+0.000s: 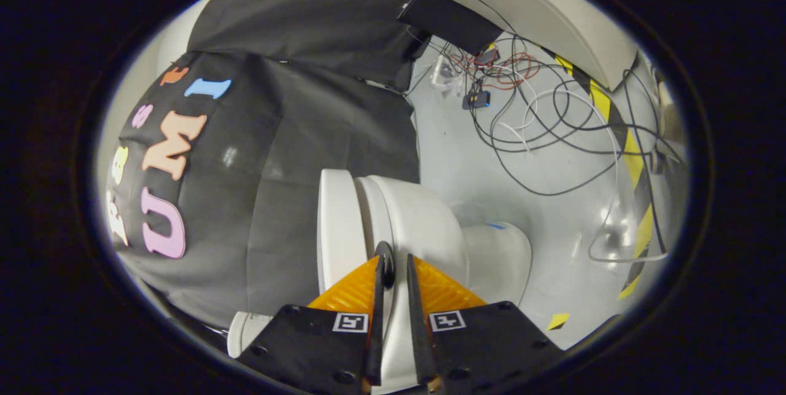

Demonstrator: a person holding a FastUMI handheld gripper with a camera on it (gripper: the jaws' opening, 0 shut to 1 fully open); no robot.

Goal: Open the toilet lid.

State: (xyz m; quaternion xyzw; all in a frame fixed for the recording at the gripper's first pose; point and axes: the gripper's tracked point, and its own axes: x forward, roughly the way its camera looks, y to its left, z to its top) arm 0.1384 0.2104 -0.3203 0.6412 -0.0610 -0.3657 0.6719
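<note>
The gripper point(393, 266) looks along its two orange fingers point(351, 289) at a white toilet point(424, 229). The whole view is tipped, so the toilet looks as if it lies on its side. The jaws are close together, with only a thin gap between them. In that gap, near the tips, sits the edge of the toilet with a small dark round spot on it. I cannot tell for sure if both fingers press on it. The lid point(334, 223) is the flat white part just beyond the finger tips, on the side near the black cloth point(295, 137). It stands a little apart from the bowl, with a dark slit between them. The round base point(497, 250) of the toilet is on the other side, on the pale grey floor point(466, 161). Farther off on the floor lies a messy heap of black, white and red wires point(540, 118). A small blue and black box point(476, 99) lies among them. A strip of yellow and black tape point(632, 161) runs along the floor past the wires. A small yellow bit of tape point(557, 320) lies near the toilet base. A big white curved panel point(552, 8) is beyond the wires.
</note>
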